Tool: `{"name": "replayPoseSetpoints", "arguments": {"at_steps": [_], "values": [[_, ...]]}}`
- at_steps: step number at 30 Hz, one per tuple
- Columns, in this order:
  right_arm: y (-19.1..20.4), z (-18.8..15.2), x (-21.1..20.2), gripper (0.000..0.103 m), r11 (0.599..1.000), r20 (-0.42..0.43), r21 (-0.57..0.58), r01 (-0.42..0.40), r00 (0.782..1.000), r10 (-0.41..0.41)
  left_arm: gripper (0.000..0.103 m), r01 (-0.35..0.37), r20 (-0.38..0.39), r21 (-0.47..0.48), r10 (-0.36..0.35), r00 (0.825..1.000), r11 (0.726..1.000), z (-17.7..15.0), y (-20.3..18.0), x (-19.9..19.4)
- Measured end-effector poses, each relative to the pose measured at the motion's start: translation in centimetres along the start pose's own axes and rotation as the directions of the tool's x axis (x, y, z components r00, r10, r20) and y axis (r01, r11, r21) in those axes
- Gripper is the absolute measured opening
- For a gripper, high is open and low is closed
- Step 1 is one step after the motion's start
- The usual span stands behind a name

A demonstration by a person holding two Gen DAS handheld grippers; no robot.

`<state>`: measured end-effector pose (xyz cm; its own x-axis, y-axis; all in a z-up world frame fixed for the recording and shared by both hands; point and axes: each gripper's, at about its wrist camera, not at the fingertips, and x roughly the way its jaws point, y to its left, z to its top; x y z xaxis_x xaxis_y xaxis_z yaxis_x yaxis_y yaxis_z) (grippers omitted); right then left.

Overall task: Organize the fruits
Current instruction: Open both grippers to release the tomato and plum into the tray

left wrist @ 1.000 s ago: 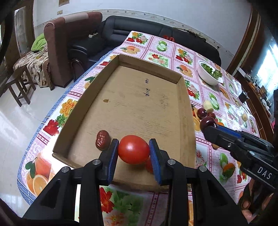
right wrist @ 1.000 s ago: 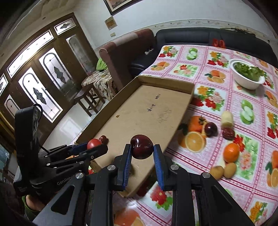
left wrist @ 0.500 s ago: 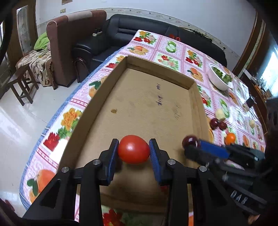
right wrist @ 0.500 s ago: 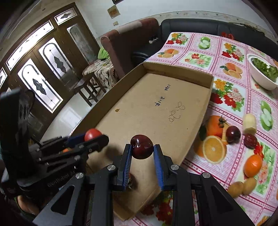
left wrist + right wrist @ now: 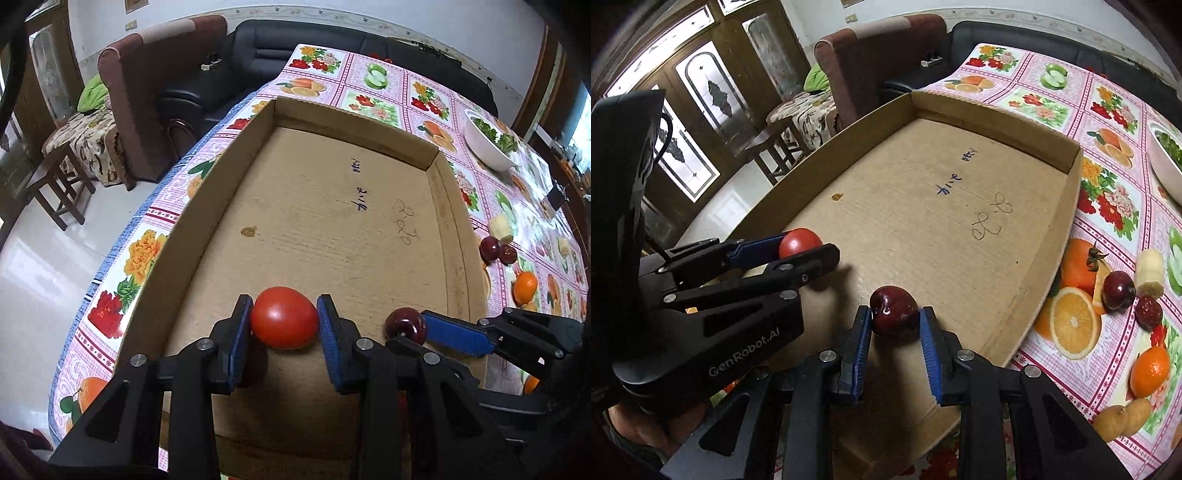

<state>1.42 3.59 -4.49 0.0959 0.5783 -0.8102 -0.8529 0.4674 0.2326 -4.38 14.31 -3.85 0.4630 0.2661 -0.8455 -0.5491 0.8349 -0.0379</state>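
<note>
- My left tool point(image 5: 283, 325) pinches the red tomato point(image 5: 284, 316) between its blue pads, low over the near end of the cardboard tray point(image 5: 207, 206).
- My right tool point(image 5: 894, 326) has the dark red cherry point(image 5: 894, 309) between its pads; the jaws are opening, and I can see a thin gap on the right side, so it no longer looks pressed.
- In the right wrist view I read "GenRobot.AI" in grey on the black body of the left tool, at the near left.
- On the tray floor, farther off, there is blue handwriting and a pencilled scrawl; I cannot read either.
- Only the right wrist view shows two potatoes point(image 5: 1123, 419) at the near right of the desk point(image 5: 1108, 206), and the glazed wooden doors point(image 5: 698, 122) at the far left.
- Both views show a second cherry point(image 5: 1118, 289), a red date point(image 5: 1148, 311), an orange point(image 5: 1149, 371) and a banana piece point(image 5: 1150, 272) on the fruit-print cloth right of the tray.
- Far right stands a white bowl point(image 5: 484, 142) of greens, whole only in the left wrist view.
</note>
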Motion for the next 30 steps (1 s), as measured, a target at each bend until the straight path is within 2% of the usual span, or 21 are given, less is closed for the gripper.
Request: {"name": "replayPoseSetpoints", "arguments": {"at_steps": [4, 9, 19, 30], "values": [[-0.1, 0.0, -0.1, 0.029, 1.0, -0.002, 0.006, -0.01, 1.0, 0.01, 0.04, 0.009, -0.012, -0.013, -0.01, 1.0, 1.0, 0.0, 0.2, 0.1], [0.4, -0.1, -0.8, 0.042, 1.0, 0.008, -0.019, 0.0, 1.0, 0.0, 0.045, 0.006, 0.004, -0.017, -0.006, 1.0, 1.0, -0.1, 0.2, -0.7], [-0.3, -1.6, -4.9, 0.042, 1.0, 0.08, 0.02, -0.012, 0.997, 0.011, 0.048, -0.003, 0.057, -0.031, 0.004, 0.998, 1.0, -0.5, -0.2, -4.1], [-3.9, -4.6, -11.9, 0.043, 0.992, 0.17, 0.121, 0.029, 0.984, -0.049, 0.048, 0.016, 0.089, -0.007, -0.015, 0.996, 1.0, -1.5, -3.2, -6.9]]}}
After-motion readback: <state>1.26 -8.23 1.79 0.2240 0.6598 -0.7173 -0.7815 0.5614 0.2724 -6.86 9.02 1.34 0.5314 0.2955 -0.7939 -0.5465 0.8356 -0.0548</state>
